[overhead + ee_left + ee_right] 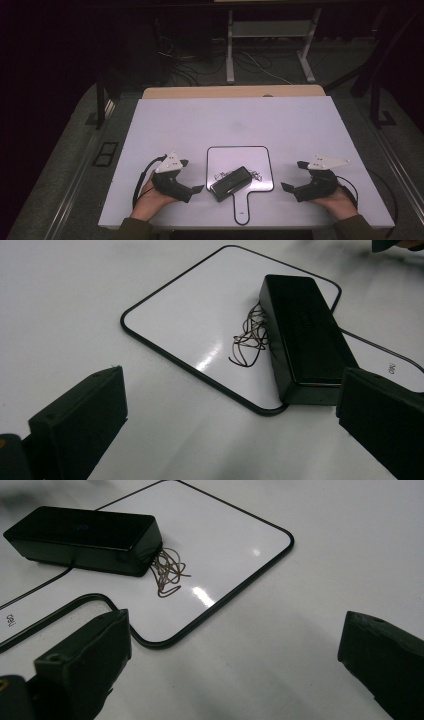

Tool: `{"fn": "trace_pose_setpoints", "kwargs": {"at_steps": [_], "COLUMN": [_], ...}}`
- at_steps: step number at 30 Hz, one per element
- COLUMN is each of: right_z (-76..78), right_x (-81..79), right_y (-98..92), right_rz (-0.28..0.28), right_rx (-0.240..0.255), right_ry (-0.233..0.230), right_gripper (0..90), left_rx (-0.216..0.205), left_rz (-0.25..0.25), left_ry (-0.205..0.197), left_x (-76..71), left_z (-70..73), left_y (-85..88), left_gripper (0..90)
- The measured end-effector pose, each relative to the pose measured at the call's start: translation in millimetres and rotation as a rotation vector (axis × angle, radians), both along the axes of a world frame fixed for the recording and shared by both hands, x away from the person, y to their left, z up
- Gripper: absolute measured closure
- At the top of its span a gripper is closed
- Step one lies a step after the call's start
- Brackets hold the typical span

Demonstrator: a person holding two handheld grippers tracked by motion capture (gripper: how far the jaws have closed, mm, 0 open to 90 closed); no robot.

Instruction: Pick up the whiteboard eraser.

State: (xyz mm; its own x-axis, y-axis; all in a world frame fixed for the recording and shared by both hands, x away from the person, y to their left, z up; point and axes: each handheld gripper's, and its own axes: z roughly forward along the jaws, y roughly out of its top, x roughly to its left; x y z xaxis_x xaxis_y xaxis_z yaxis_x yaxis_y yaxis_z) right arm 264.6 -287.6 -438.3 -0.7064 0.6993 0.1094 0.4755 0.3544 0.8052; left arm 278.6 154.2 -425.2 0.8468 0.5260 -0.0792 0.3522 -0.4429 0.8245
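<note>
A small white board [240, 159] with a black rim and a handle lies at the table's near middle. A black oblong block [230, 182] rests slanted across it, with thin scribbled lines [218, 175] on the board beside it. My left gripper [191, 176] rests on the table left of the board, open and empty. My right gripper [294, 175] sits to the right of it, also open and empty. In the left gripper view the block [305, 335] and scribble [250, 337] lie ahead of the open gripper [230, 440]. The right gripper view shows the block [85, 537], scribble [167, 570] and board [225, 545] beyond its open gripper [235, 675].
The white table [235, 120] stretches bare behind the board. A tan strip [232, 91] runs along its far edge. Beyond it on the dark floor stand desk legs [230, 50] and loose cables [195, 65]. The board's handle [241, 210] reaches the near table edge.
</note>
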Motion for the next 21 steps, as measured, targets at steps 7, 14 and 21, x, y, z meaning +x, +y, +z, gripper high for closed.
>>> {"fn": "trace_pose_setpoints", "kwargs": {"at_steps": [7, 14, 21], "right_z": [2.1, 6.3, 7.8], "right_x": [-0.4, -3.6, -4.3], "right_y": [-10.5, -19.8, -18.1], "right_rz": [0.000, -0.007, 0.000], "right_rx": [-0.001, 0.015, 0.020], "right_ry": [0.003, -0.016, -0.020], "right_gripper": [0.0, 0.0, 0.0], "left_rx": [-0.003, -0.001, -0.012], "left_rz": [0.001, -0.003, 0.004], "left_ry": [0.009, 0.003, -0.003], "left_x": [0.6, 0.8, 1.8], "left_z": [-0.8, 0.3, 3.4], "left_y": [0.1, -0.5, -2.3], "left_gripper": [0.0, 0.0, 0.0]}}
